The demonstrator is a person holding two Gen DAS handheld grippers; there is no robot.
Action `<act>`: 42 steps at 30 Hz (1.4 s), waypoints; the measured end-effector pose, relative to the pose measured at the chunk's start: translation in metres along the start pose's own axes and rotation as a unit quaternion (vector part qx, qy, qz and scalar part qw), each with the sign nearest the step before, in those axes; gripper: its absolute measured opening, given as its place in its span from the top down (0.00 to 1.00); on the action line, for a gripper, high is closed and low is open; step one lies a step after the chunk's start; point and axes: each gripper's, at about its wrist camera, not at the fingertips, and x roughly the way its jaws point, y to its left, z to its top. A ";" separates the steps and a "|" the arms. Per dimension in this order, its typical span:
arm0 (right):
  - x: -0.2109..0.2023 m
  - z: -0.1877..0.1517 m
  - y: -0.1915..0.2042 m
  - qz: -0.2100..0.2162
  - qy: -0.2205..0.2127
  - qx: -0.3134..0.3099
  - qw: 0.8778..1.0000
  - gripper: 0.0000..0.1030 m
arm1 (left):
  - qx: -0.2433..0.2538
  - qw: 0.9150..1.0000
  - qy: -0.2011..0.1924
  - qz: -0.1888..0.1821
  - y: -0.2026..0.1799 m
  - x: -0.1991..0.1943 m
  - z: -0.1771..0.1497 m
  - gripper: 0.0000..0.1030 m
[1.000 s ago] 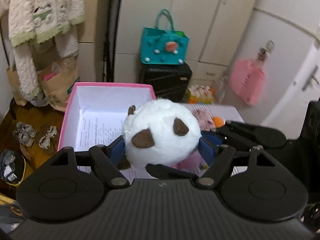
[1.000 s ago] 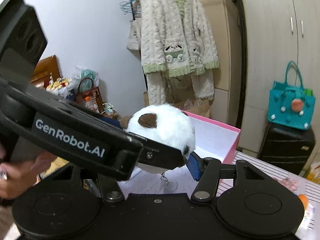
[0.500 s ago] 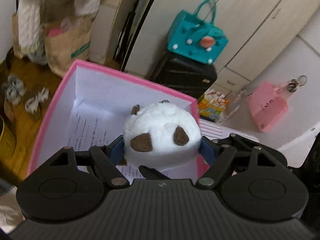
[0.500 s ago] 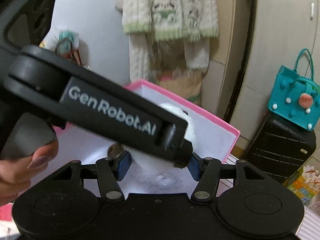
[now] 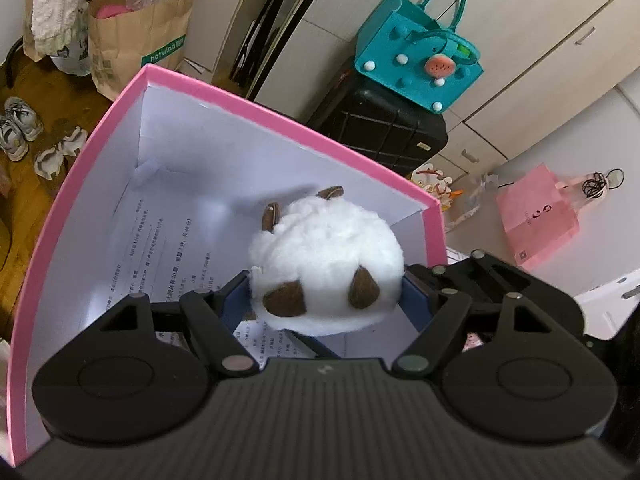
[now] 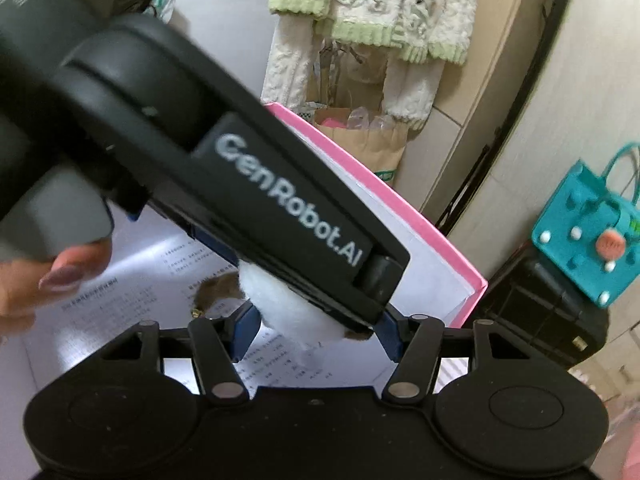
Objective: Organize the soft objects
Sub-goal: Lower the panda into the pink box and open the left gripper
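A round white plush toy (image 5: 326,264) with brown ears hangs inside an open pink box (image 5: 280,116), just above the printed paper (image 5: 160,248) lining its bottom. My left gripper (image 5: 326,304) is shut on the toy, its blue pads against both sides. In the right wrist view the left gripper's black finger (image 6: 304,240) crosses the frame and hides most of the toy (image 6: 288,308). My right gripper (image 6: 316,334) also holds the toy from another side; its jaws are opening, the pads still at the fur. A hand (image 6: 48,280) holds the left tool.
Behind the box, a teal bag (image 5: 416,60) sits on a black suitcase (image 5: 380,136). A pink bag (image 5: 536,216) lies at the right. A brown paper bag (image 5: 132,32) and shoes (image 5: 20,128) are on the wooden floor at left. A cream cardigan (image 6: 380,8) hangs on the wall.
Both grippers have carried the plush toy down and forward, from above the box's near edge to inside it. Both views have rolled and the box looms larger.
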 end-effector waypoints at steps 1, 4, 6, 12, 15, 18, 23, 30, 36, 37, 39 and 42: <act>-0.002 -0.001 0.002 -0.003 -0.004 -0.010 1.000 0.33 | 0.001 1.000 0.001 0.003 0.000 0.001 0.000 0.27; -0.004 -0.003 0.004 -0.017 -0.015 -0.030 0.999 0.27 | 0.004 1.000 0.004 0.012 -0.001 0.002 0.001 0.27; -0.006 -0.004 0.005 -0.013 -0.020 -0.035 0.999 0.29 | 0.006 1.000 0.011 0.019 0.000 0.005 0.001 0.28; 0.005 -0.004 0.018 -0.068 0.002 -0.058 0.996 0.43 | 0.021 0.999 0.020 0.028 -0.005 0.014 -0.001 0.34; 0.005 -0.002 0.020 -0.085 0.002 -0.052 0.995 0.43 | 0.028 0.999 0.027 0.029 -0.008 0.015 -0.003 0.34; 0.000 -0.001 0.024 -0.093 0.000 -0.050 0.994 0.43 | 0.044 0.998 0.011 0.044 -0.011 0.009 -0.005 0.35; -0.030 -0.008 0.028 -0.092 -0.013 -0.034 0.995 0.40 | 0.056 0.997 0.007 0.059 -0.010 -0.004 -0.008 0.34; -0.092 -0.027 0.033 -0.026 -0.041 0.027 0.998 0.39 | 0.147 0.984 -0.011 0.105 -0.029 -0.044 -0.027 0.33; -0.125 -0.036 0.029 0.015 -0.031 0.069 0.997 0.38 | 0.182 0.977 -0.011 0.114 -0.034 -0.079 -0.044 0.33; -0.130 -0.038 0.029 0.022 -0.030 0.076 0.996 0.38 | 0.186 0.976 -0.011 0.114 -0.035 -0.084 -0.047 0.33; -0.139 -0.040 0.031 0.034 -0.028 0.089 0.995 0.38 | 0.196 0.973 -0.010 0.120 -0.037 -0.094 -0.053 0.33; -0.156 -0.043 0.037 0.048 -0.034 0.097 0.994 0.38 | 0.210 0.970 -0.012 0.125 -0.042 -0.109 -0.065 0.33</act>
